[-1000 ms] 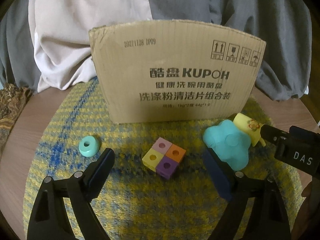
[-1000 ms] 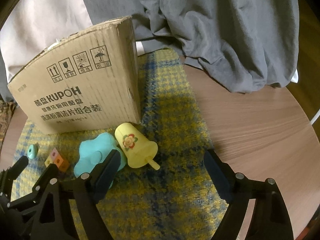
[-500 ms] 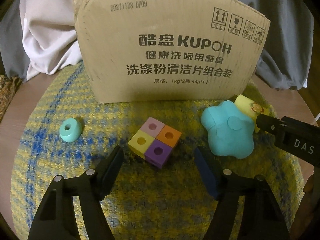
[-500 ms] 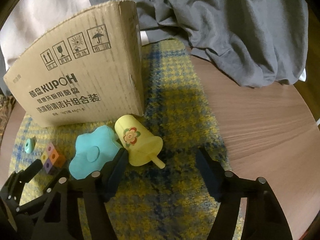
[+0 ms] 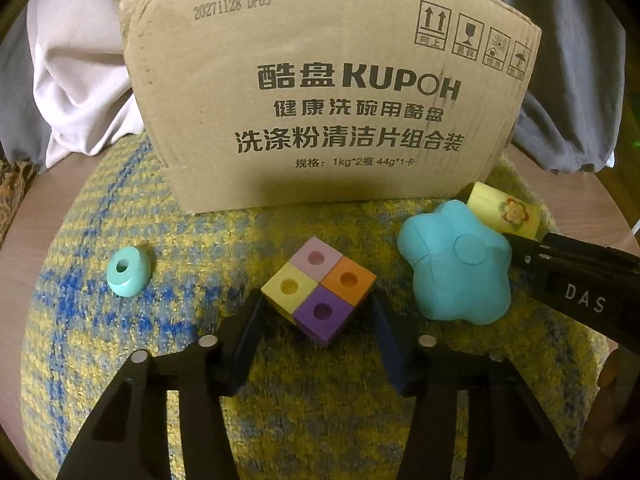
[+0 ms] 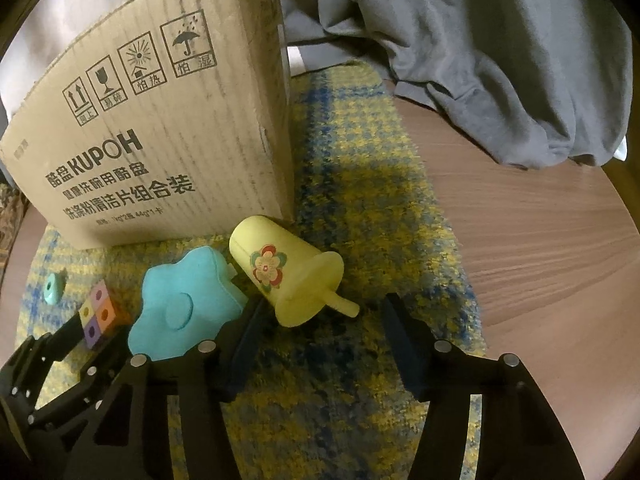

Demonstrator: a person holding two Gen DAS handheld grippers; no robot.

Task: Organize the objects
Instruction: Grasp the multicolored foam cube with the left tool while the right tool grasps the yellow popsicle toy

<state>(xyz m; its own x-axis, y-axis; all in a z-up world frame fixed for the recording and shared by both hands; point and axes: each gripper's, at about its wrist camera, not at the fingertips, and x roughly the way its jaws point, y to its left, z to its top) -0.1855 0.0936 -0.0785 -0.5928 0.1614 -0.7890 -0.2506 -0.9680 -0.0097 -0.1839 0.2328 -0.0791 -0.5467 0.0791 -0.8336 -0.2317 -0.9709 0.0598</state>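
A four-colour cube block [image 5: 319, 295] lies on the yellow-blue mat [image 5: 160, 220] in front of a cardboard box [image 5: 328, 92]. My left gripper [image 5: 318, 322] is open, its fingers on either side of the block, close to it. A teal ring [image 5: 129, 271] lies to the left. A teal flower-shaped toy [image 5: 456, 266] and a yellow cup-shaped toy [image 6: 286, 274] with a flower print lie to the right. My right gripper [image 6: 320, 328] is open, its fingers straddling the yellow toy's stem end. The block also shows in the right wrist view [image 6: 100, 314].
The cardboard box [image 6: 152, 136] stands upright on the mat's far side. Grey cloth [image 6: 480, 48] and white cloth [image 5: 80, 72] are heaped behind it. The bare wooden tabletop [image 6: 540, 240] extends to the right of the mat.
My left gripper moved forward to the cube block and its fingers narrowed around it. My right gripper moved forward toward the yellow toy.
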